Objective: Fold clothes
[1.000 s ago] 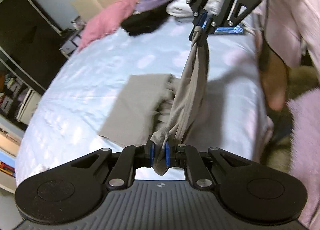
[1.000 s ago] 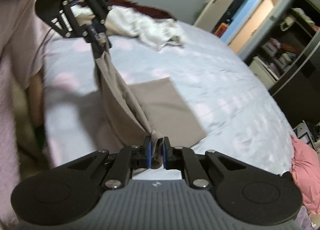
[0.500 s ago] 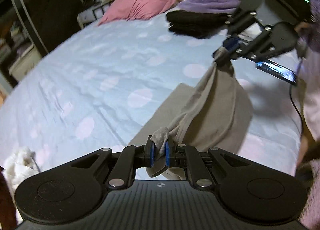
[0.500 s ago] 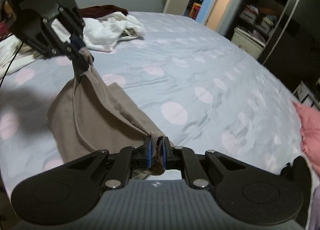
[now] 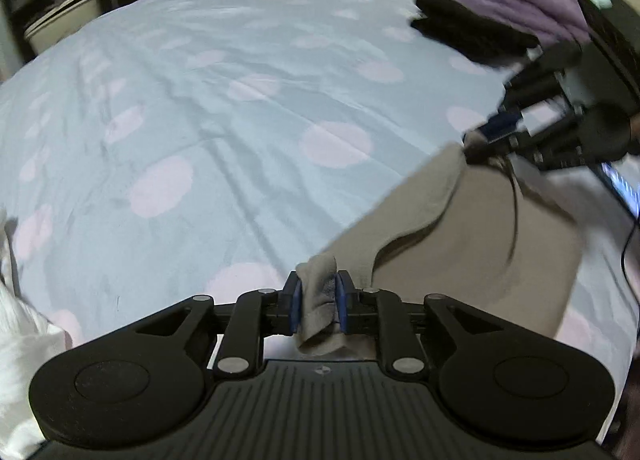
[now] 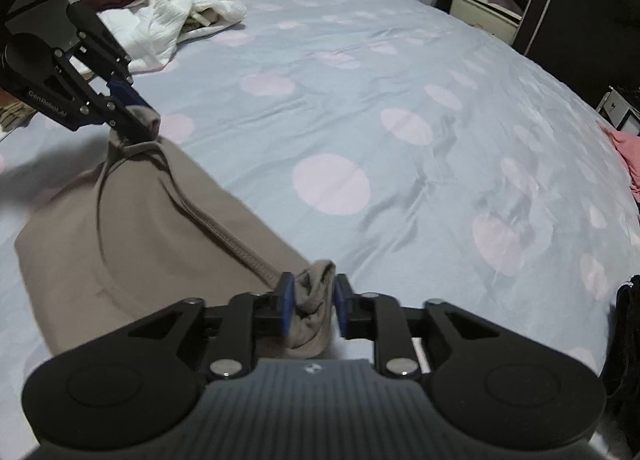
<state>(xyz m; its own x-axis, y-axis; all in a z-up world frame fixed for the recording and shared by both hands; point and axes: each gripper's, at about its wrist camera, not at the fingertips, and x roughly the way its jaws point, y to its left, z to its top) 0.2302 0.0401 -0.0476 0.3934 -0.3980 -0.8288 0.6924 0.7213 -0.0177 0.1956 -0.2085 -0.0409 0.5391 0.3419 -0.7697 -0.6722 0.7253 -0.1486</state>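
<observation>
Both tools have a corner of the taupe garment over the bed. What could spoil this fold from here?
The right tool pinches a bunched wad of the taupe garment, with its jaws looking partly apart, so the corner may slip. The left tool also grips a crumpled corner, and slack, curled fabric between them could land wrinkled on the bedsheet.

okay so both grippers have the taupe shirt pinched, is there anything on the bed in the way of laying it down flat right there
Nothing visible. The left gripper and right gripper each pinch a bunch of the taupe garment, which already lies mostly on bare polka-dot sheet. The white clothes pile and the black folded clothes lie well away from it.
</observation>
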